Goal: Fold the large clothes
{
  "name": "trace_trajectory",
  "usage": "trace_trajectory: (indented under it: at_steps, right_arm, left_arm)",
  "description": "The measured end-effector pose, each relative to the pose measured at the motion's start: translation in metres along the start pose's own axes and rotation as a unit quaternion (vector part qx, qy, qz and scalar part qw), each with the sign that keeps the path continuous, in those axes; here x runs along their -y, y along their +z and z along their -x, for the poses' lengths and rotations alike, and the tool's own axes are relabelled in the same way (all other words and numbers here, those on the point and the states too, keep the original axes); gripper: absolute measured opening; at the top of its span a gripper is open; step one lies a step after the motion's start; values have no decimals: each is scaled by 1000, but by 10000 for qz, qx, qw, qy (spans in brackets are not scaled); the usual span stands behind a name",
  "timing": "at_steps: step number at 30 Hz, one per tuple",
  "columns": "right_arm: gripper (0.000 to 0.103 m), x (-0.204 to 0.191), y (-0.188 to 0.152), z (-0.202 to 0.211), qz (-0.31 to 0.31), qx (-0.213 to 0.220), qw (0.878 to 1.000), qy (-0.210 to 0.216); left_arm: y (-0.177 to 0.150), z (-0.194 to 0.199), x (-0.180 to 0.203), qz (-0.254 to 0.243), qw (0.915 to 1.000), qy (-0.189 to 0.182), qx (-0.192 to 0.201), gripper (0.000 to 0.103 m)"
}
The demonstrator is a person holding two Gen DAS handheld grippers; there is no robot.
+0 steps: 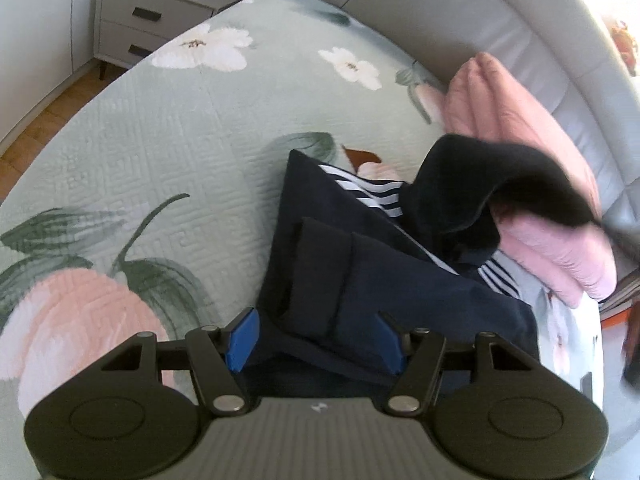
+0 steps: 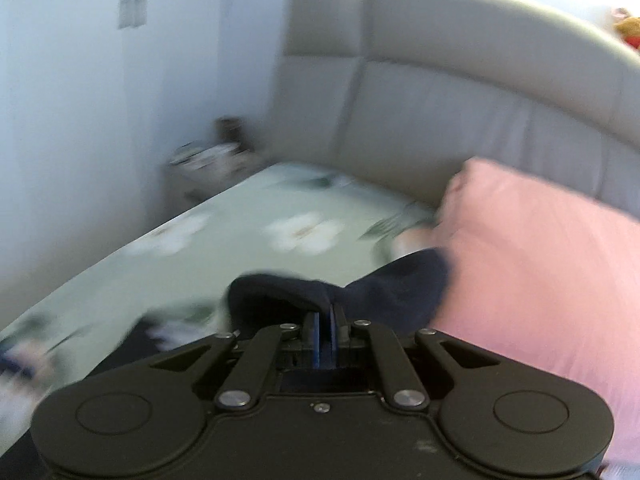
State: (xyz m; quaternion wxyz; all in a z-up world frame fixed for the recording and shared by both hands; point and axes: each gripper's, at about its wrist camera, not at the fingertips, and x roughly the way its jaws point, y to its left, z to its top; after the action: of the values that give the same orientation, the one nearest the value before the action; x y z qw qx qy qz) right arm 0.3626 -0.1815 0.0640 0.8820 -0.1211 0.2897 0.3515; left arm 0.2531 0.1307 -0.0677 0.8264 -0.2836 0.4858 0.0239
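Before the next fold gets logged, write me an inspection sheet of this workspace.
Surface: bed with pale green quilted floral bedspread.
Job's things: navy garment with white stripes, partly folded on the bedspread; one navy end is lifted off it.
Clutter: folded pink blanket against the grey padded headboard.
Grippers: left gripper open, its blue pads astride a navy fold, not pressing; right gripper shut on the lifted navy end; that view is blurred.
Cables: nothing seen.
Surroundings: grey two-drawer nightstand with small items on top, wooden floor, pale wall.
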Motion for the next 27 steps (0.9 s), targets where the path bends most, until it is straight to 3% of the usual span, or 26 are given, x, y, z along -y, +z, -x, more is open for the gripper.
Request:
trace_trajectory:
  at_steps: [2,3,5,7,10,16,19,21,22,24,27]
  right_arm:
    - [8,-21,-32,23,12,-316,9993,216]
    - [13,-29,-48,27,-17,-609,9972,423]
    - [28,-43,-81,24,-69,-1529,9839,922]
    - [60,-51,-109,27,-170,-1928,9741,1172]
    - [76,-42,-119,36,-178,-1817,9783,977]
    - [83,11,-101,12,-389,-1252,9914,24]
    - [83,46,-102,-27,-833,-1281,9879,-272]
    - [83,65,-110,-56,-1036,-1559,9812,-465]
    - [65,72,-116,-67,-1269,-1772,9752,-380]
    - [9,82,-122,-76,-1922,-1952,9616,-174]
    - [8,73,-109,-49,-2456,-1400,9590,217]
  left_arm:
    - [-5,7,4,-32,10000,-67,14,65]
    - [-7,9,7,-68,9999,-85,15,65]
    - [-13,12,12,-132,9999,-61,-18,65]
    - [-17,12,16,-177,9998,-87,-73,65]
    - [-21,11,19,-188,9996,-147,-152,65]
    - [-24,6,24,-276,9992,-180,-217,66]
    - [-26,1,21,-213,9990,-224,-323,66]
    - [-27,-1,19,-188,9989,-255,-353,66]
    - [-27,-1,18,-180,9989,-252,-363,66]
    - [-26,0,16,-185,9988,-255,-380,65]
    - [-26,4,17,-235,9987,-296,-332,65]
